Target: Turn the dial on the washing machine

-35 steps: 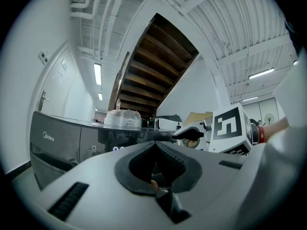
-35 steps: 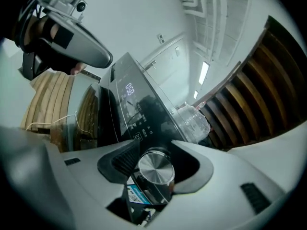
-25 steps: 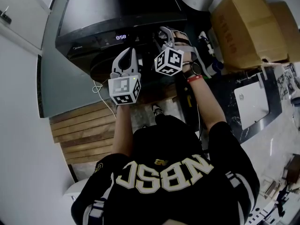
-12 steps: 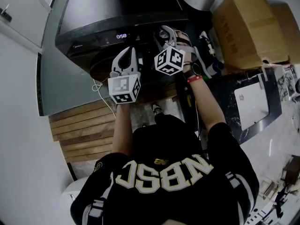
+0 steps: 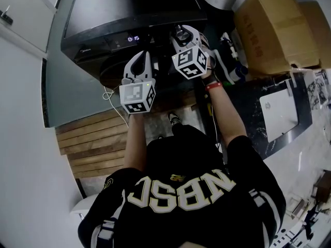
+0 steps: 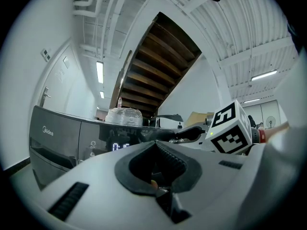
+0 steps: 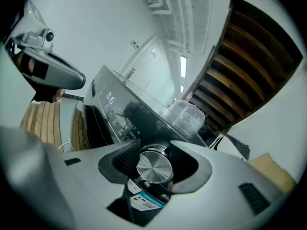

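Under a wooden staircase (image 6: 158, 66), the dark washing machine (image 5: 129, 9) runs off the top of our head view. There its dial (image 7: 153, 167) hides behind our right gripper (image 5: 182, 35), whose jaws clamp that silver knob on the front panel. Our left gripper (image 5: 140, 56) hangs nearby, jaws pressed together on nothing. The display (image 5: 133, 38) has gone from 0:58 to 0:15, and the right marker cube (image 5: 189, 62) has rotated.

Left gripper (image 5: 141, 56) closed (tips touching), arm extended forward; right gripper (image 5: 182, 34) tilted, clamped on dial (image 7: 154, 167).
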Demonstrator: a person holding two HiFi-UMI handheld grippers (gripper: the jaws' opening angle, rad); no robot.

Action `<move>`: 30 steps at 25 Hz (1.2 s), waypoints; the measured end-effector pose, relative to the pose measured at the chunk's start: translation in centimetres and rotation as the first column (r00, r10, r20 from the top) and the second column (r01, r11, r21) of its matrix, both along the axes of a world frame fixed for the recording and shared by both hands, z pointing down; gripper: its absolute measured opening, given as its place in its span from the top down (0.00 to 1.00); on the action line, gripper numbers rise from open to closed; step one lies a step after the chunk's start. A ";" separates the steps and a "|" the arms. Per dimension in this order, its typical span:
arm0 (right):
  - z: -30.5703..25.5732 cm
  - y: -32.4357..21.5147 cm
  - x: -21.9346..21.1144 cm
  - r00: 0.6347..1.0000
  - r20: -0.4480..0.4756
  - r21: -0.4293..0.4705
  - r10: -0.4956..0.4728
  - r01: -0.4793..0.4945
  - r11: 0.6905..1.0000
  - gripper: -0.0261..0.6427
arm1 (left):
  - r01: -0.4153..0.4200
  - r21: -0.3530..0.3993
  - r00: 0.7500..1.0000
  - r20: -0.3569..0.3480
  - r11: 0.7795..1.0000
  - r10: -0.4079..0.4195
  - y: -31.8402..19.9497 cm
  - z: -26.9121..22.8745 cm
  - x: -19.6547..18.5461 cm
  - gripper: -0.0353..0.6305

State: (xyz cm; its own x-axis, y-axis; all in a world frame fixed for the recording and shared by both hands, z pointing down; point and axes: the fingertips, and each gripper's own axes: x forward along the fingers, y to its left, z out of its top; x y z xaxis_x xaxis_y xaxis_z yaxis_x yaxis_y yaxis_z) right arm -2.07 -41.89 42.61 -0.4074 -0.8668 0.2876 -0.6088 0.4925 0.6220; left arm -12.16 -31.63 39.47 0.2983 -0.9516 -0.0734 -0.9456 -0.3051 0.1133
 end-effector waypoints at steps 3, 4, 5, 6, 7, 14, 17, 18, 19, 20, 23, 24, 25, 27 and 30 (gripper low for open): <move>-0.1 0.0 0.0 1.000 0.009 -0.002 0.002 -0.002 1.000 0.67 | 0.001 0.002 1.000 0.000 1.000 -0.001 0.0 -0.1 -0.1 0.93; -0.1 0.0 -0.1 1.000 0.001 0.001 0.001 -0.001 1.000 0.67 | 0.002 0.002 1.000 0.001 1.000 -0.002 0.0 -0.1 -0.1 0.93; 0.0 0.0 -0.2 1.000 -0.005 0.002 0.000 0.000 1.000 0.67 | 0.002 0.001 1.000 0.001 1.000 -0.002 0.1 0.0 -0.1 0.93; 0.0 0.1 -0.2 1.000 -0.006 0.002 -0.001 0.001 1.000 0.67 | 0.001 0.001 1.000 0.000 1.000 -0.001 0.1 0.0 -0.1 0.93; 0.0 0.1 -0.1 1.000 -0.006 0.001 -0.002 0.002 1.000 0.67 | 0.001 0.000 1.000 0.000 1.000 -0.001 0.1 0.1 0.0 0.93; -0.2 0.0 0.0 0.999 0.037 -0.014 0.002 -0.001 1.000 0.67 | -0.002 -0.004 1.000 0.000 1.000 0.002 0.0 0.1 0.2 0.93; -0.2 -0.1 0.1 0.998 0.057 -0.018 0.006 -0.005 1.000 0.67 | -0.004 -0.008 1.000 -0.001 1.000 0.003 -0.2 0.3 0.3 0.93; -0.2 -0.1 0.1 0.998 0.068 -0.021 0.008 -0.006 1.000 0.67 | -0.004 -0.008 1.000 -0.001 1.000 0.004 -0.2 0.3 0.4 0.93; -0.2 -0.1 0.2 0.997 0.080 -0.025 0.010 -0.008 1.000 0.67 | -0.004 -0.008 1.000 -0.001 1.000 0.004 -0.2 0.3 0.4 0.93; -0.3 -0.1 0.2 0.996 0.091 -0.029 0.012 -0.010 1.000 0.67 | -0.005 -0.008 1.000 -0.002 1.000 0.005 -0.2 0.3 0.4 0.93; -0.4 -0.1 0.4 0.990 0.136 -0.045 0.026 -0.020 0.999 0.67 | -0.004 -0.010 1.000 -0.005 1.000 0.004 -0.2 0.3 0.5 0.93; -0.4 -0.1 0.5 0.987 0.159 -0.053 0.032 -0.024 0.998 0.67 | -0.004 -0.011 1.000 -0.005 1.000 0.004 -0.2 0.3 0.5 0.93; -0.4 -0.2 0.6 0.982 0.183 -0.060 0.039 -0.028 0.998 0.67 | -0.004 -0.011 1.000 -0.005 1.000 0.004 -0.2 0.3 0.4 0.93; -0.5 -0.2 0.7 0.974 0.221 -0.066 0.046 -0.032 0.997 0.67 | -0.004 -0.010 1.000 0.000 1.000 0.004 -0.3 0.3 0.5 0.93; -0.7 -0.2 0.9 0.961 0.269 -0.082 0.059 -0.039 0.996 0.66 | -0.003 -0.010 1.000 0.006 1.000 0.003 -0.2 0.4 0.5 0.93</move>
State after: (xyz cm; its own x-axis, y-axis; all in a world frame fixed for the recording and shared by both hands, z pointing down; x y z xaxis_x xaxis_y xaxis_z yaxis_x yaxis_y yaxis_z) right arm -1.19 -42.10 41.86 -0.4367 -0.8678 0.2372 -0.7741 0.4968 0.3924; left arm -11.70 -31.85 39.88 0.3018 -0.9514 -0.0620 -0.9453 -0.3070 0.1102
